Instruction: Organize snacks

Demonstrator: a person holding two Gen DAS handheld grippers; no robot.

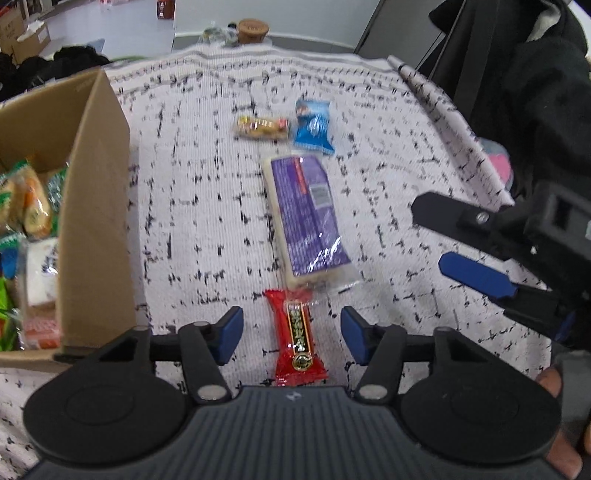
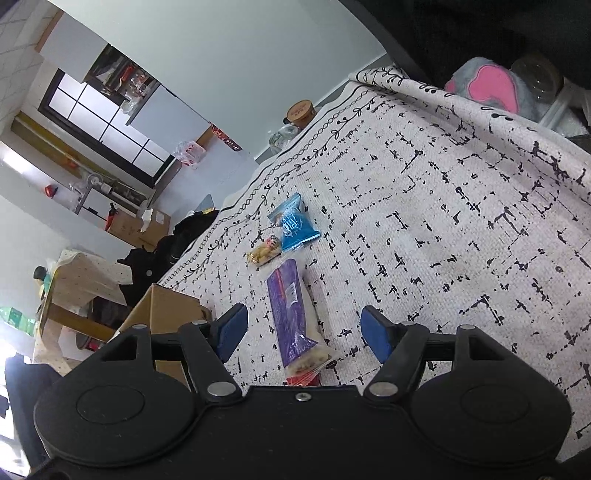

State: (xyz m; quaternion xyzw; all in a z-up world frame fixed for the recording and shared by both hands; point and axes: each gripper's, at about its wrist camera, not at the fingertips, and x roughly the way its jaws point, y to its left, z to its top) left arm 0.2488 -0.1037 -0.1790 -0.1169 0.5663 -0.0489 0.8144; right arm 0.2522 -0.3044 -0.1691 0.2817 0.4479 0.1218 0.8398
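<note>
A red snack bar [image 1: 297, 338] lies on the patterned cloth between the fingers of my left gripper [image 1: 291, 334], which is open and not touching it. Just beyond lies a long purple packet [image 1: 308, 218], then a yellow snack [image 1: 261, 128] and a blue packet [image 1: 313, 126]. A cardboard box [image 1: 94, 206] with several snacks inside stands at the left. My right gripper [image 2: 303, 334] is open over the near end of the purple packet [image 2: 293, 314], holding nothing. Its fingers [image 1: 476, 275] show at the right of the left wrist view.
The table cloth [image 2: 443, 221] spreads wide to the right. A wooden-lidded jar [image 1: 252, 31] stands at the far edge. A pink and grey plush item [image 2: 495, 88] lies at the far right corner. Dark clothing [image 1: 535, 92] hangs at the right.
</note>
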